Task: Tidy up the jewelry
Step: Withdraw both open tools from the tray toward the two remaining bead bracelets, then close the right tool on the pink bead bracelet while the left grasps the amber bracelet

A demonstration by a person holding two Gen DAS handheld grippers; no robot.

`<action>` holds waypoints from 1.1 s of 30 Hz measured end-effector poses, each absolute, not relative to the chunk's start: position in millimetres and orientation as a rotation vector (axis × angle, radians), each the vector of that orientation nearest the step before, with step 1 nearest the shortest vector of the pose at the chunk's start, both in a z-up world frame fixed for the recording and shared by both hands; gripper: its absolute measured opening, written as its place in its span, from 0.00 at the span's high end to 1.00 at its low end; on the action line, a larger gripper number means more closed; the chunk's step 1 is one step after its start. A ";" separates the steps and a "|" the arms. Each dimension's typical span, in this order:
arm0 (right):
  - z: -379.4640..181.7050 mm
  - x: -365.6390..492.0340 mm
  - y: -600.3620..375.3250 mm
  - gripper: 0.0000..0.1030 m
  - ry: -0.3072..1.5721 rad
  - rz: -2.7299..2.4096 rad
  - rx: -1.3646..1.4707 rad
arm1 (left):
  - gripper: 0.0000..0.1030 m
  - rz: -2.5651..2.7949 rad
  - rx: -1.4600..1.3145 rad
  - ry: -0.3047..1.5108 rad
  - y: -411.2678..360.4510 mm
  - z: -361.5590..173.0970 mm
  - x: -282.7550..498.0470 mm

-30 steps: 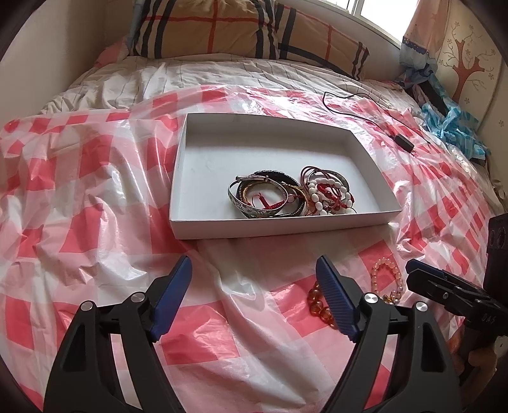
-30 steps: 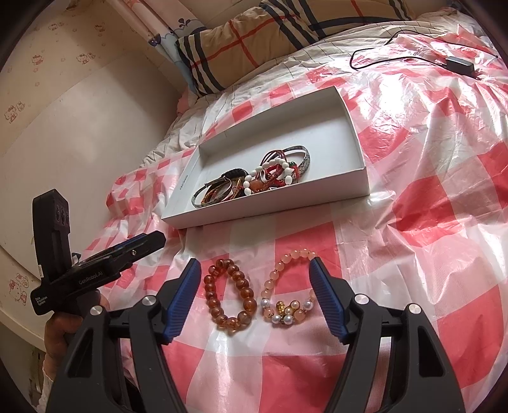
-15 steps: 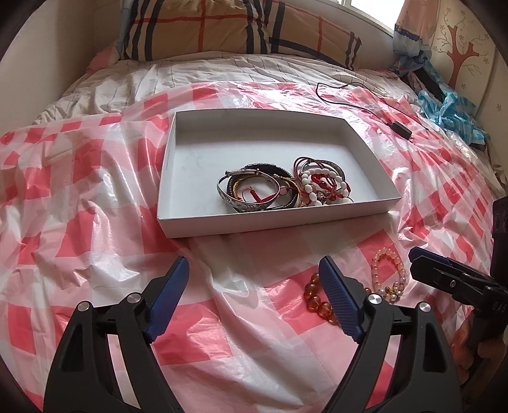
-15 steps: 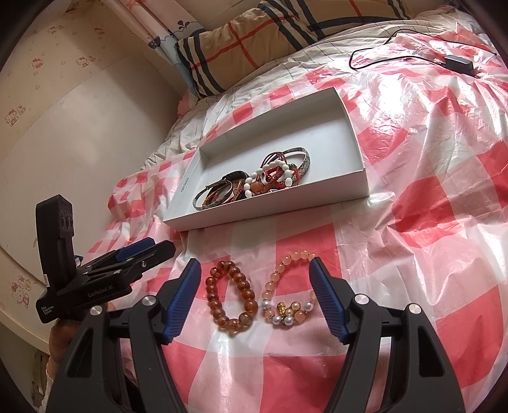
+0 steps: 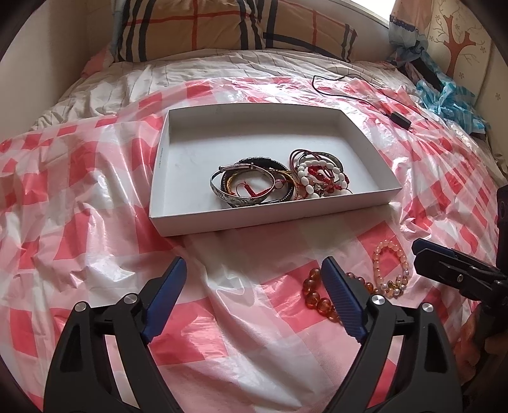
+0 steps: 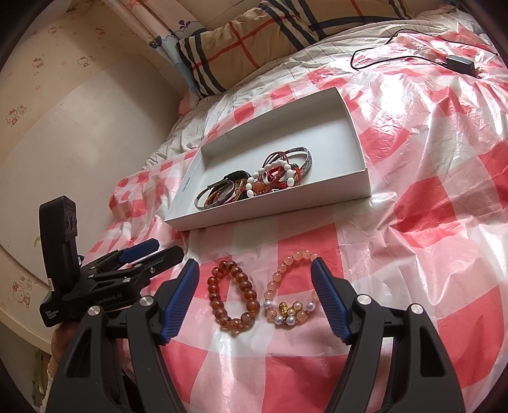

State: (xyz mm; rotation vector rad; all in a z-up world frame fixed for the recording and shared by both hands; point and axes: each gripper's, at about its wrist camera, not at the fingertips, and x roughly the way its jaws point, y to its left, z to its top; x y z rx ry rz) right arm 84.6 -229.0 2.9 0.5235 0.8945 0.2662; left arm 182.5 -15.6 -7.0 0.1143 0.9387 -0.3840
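A white shallow box lies on the bed and holds several bracelets at its near right. On the sheet in front of it lie an amber bead bracelet and a pale pink bead bracelet with pearls. My right gripper is open, low over both loose bracelets, its fingers outside them. My left gripper is open and empty, left of the amber bracelet. It also shows at the left of the right wrist view.
A red-and-white checked plastic sheet covers the bed. A plaid pillow lies at the head. A black cable with an adapter lies beyond the box. A blue plastic bag is at the far right. A wall runs along the left.
The left gripper has drawn back and tilted, so the box sits higher and farther in its view. The right gripper has stayed over the two loose bracelets.
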 end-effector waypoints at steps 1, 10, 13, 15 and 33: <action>2.8 84.6 -229.2 0.32 0.894 0.266 0.524 | 0.19 -0.384 0.117 0.939 -16.1 -7.2 182.5; 3.9 84.5 -229.1 0.32 0.895 0.262 0.518 | 0.19 -0.400 0.146 0.939 -19.7 -6.6 180.4; 5.3 83.9 -233.1 0.32 0.906 0.227 0.499 | 0.19 -0.402 0.164 0.936 -19.6 -6.1 180.2; 6.3 82.2 -235.7 0.32 0.918 0.177 0.454 | 0.19 -0.401 0.161 0.940 -17.8 -6.2 181.1; -13.4 90.0 -206.6 0.32 0.973 -0.058 -0.029 | 0.19 -0.429 0.375 0.940 -69.1 -35.5 173.4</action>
